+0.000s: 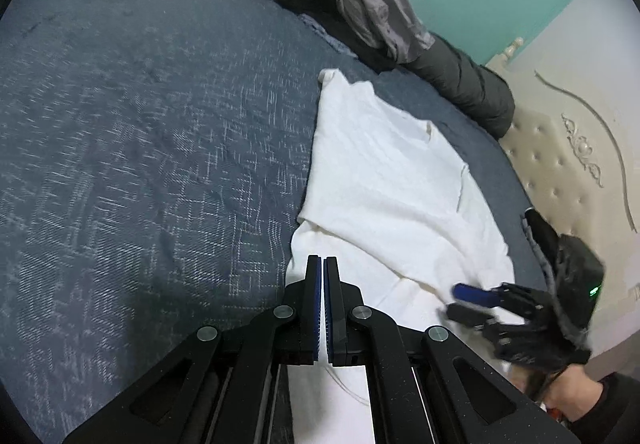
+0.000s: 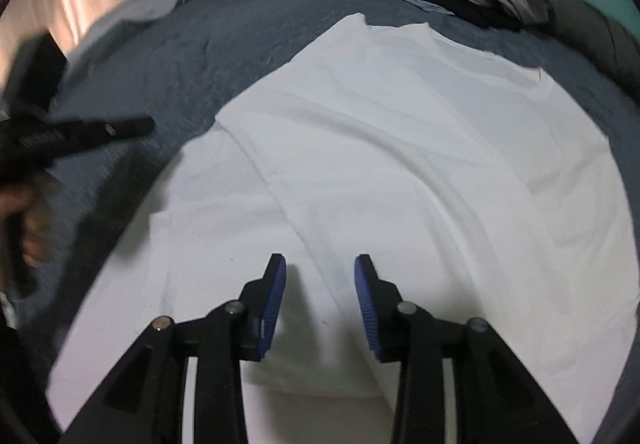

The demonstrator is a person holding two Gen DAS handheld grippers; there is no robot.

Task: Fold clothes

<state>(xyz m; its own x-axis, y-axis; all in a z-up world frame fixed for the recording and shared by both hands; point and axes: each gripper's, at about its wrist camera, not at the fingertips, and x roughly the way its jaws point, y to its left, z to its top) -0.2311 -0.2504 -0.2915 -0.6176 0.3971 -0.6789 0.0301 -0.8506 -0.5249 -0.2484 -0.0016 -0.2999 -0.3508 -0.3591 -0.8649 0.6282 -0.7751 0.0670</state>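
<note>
Left wrist view, item one: left gripper (image 1: 322, 264), fingers (image 1: 312, 296) pressed together with nothing visibly between the blue pads. White T-shirt (image 1: 384, 180) lies flat on the bed (image 1: 140, 124), beginning just under and ahead of these fingertips and running away to their right; its collar sits far ahead. One side appears already folded inward, leaving a straight edge to the left of the fingers.

Item two: right gripper (image 1: 464, 300), seen to the right of the left fingers, low over the shirt's near edge; motion blur makes its tips hard to read here.

Right wrist view, item three: right gripper (image 2: 320, 268), fingers (image 2: 276, 284) parted, empty, poised above the cloth with a diagonal crease running between and ahead of them. Shirt (image 2: 400, 144) fills nearly everything ahead of the fingers, spread smooth, presumably so the next fold lands cleanly. Left gripper (image 2: 132, 126) shows blurred, far to the left of these fingers, over bare bedcover (image 2: 180, 56).

Item four: heap of dark and grey garments (image 1: 352, 0), far ahead of the fingers along the bed's far edge, likely awaiting folding.

Item five: cream tufted headboard (image 1: 560, 164), beyond the shirt to the right.
</note>
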